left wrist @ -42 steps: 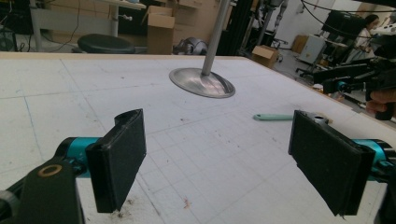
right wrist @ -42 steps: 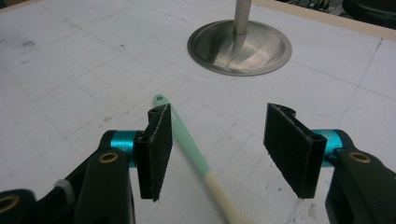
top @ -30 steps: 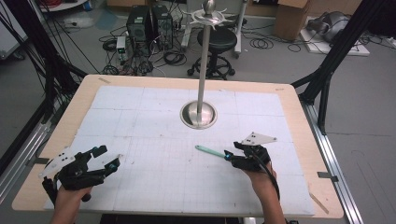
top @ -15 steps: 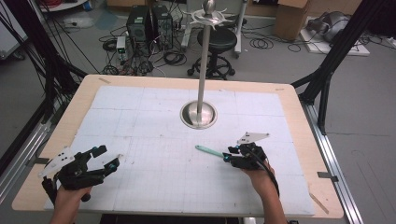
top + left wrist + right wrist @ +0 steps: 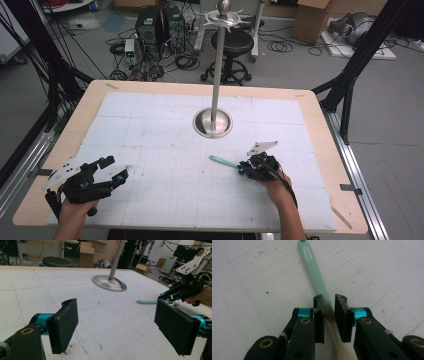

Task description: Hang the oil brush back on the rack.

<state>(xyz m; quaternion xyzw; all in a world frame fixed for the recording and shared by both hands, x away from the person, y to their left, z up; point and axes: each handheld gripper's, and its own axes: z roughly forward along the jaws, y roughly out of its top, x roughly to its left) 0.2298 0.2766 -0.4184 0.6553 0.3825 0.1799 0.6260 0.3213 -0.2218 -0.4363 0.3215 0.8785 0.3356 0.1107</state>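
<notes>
Nearest to us, at the near edge of the white gridded mat [image 5: 165,130], we see two hand-held grippers. The left gripper [image 5: 114,170] sits well to the near left of the steel stand [image 5: 214,95], its two flat, black, rough-faced pads [image 5: 62,325] standing wide apart with bare mat between them and nothing in their hold. The right gripper [image 5: 242,168] lies to the near right of that stand; its jaws have just been closing, and in the right gripper view they stand nearly together around one slim utensil [image 5: 317,272], a narrow gap showing on either side of it, so we cannot tell whether the pads press it. That utensil is smooth plastic, mint green along its flat handle and fading to cream at the end under the gripper; its handle tip carries a small hole and pale lettering. It lies flat on the mat just in front of the stand's base, the handle pointing left of the right gripper. Farther off rises the single stand: a round, polished, dished foot and a thin upright pole topped with a knob and short prongs. The mat, scuffed with dark specks, covers one pale wooden table [image 5: 320,115].
</notes>
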